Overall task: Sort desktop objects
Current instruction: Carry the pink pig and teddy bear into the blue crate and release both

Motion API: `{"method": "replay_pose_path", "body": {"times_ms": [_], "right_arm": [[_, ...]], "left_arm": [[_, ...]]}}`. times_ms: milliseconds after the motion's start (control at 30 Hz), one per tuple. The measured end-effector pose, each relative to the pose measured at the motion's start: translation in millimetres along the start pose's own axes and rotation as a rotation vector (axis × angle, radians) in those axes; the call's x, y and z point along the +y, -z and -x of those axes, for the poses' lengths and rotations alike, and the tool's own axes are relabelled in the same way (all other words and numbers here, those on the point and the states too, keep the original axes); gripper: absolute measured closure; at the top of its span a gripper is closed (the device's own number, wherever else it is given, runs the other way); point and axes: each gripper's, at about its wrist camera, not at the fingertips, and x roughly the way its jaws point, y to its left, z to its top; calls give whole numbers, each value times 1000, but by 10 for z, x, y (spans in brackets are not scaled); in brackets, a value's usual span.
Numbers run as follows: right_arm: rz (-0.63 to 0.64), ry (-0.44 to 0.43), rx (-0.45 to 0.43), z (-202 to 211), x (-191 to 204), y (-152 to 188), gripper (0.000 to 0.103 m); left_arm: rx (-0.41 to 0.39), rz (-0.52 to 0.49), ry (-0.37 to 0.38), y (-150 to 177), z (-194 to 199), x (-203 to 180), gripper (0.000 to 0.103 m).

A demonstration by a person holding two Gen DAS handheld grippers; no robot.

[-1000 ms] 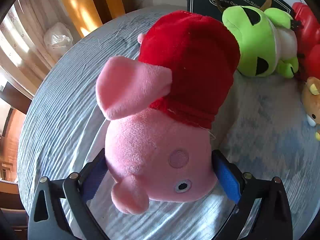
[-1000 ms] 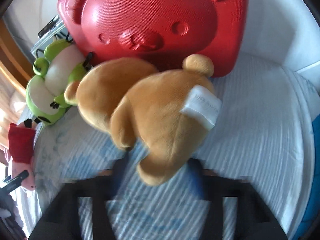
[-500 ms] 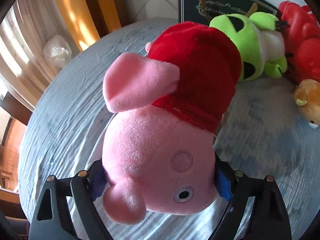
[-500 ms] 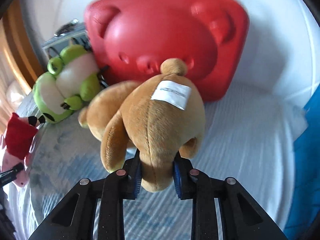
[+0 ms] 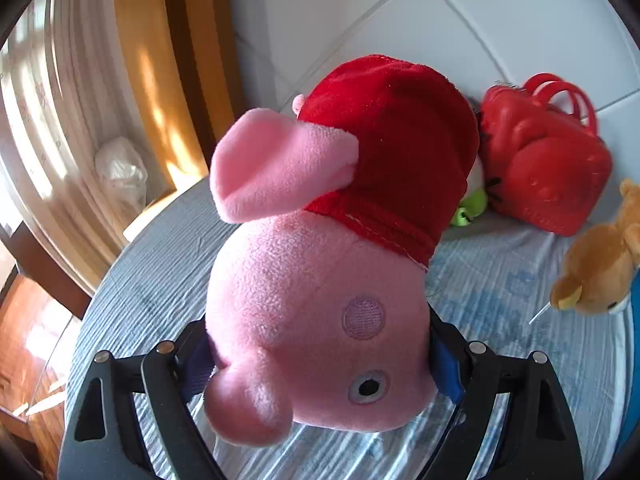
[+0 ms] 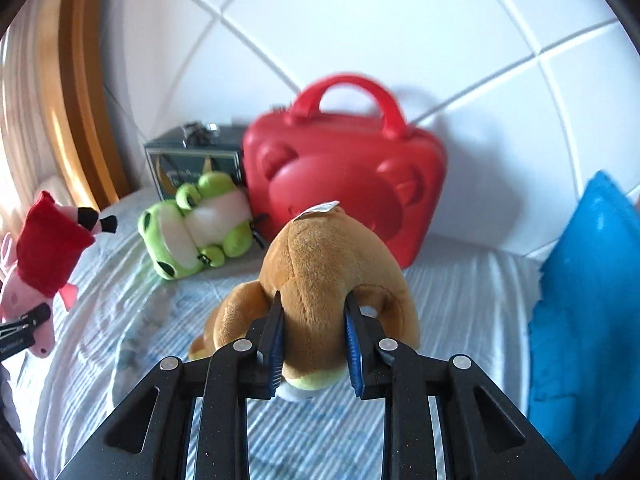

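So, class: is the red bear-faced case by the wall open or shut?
Shut. The red case stands upright on its base with both halves together, no gap showing, and its handle on top.

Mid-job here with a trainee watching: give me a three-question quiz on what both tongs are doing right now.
1. True or false: the left tongs grip the pink pig plush by its head.
2. What do the right tongs hold: A) green frog plush, B) brown bear plush, C) red bear-face case?
3. What dark thing stands behind the frog?

Key: 1 true. 2 B. 3 the dark box.
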Motion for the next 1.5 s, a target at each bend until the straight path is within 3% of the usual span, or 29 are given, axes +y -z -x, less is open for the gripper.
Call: {"method": "replay_pose_path", "body": {"times_ms": [133, 500, 700, 900, 1167, 1333, 1500], "right_arm": [[-28, 16, -75, 589, -32, -37, 78], [-77, 172, -295, 2267, -337, 47, 78], [-102, 272, -393, 2997, -675, 129, 78], [-138, 383, -464, 3671, -1362, 225, 78], [-133, 495, -467, 4074, -2384, 388, 77], [-133, 515, -430, 4003, -2974, 459, 77], [-153, 502, -389, 3864, -3417, 579, 77]], "left_arm": [[-56, -20, 60, -22, 383, -146, 16], [-191, -146, 242, 24, 1453, -725, 16], [-274, -222, 368, 28, 2076, -1356, 16], [-313, -282, 495, 62, 2639, -2221, 16], [-290, -365, 656, 200, 3317, -3868, 16], [-234, -404, 668, 371, 3529, -4884, 13], [-217, -450, 633, 547, 3650, -5392, 10]]}}
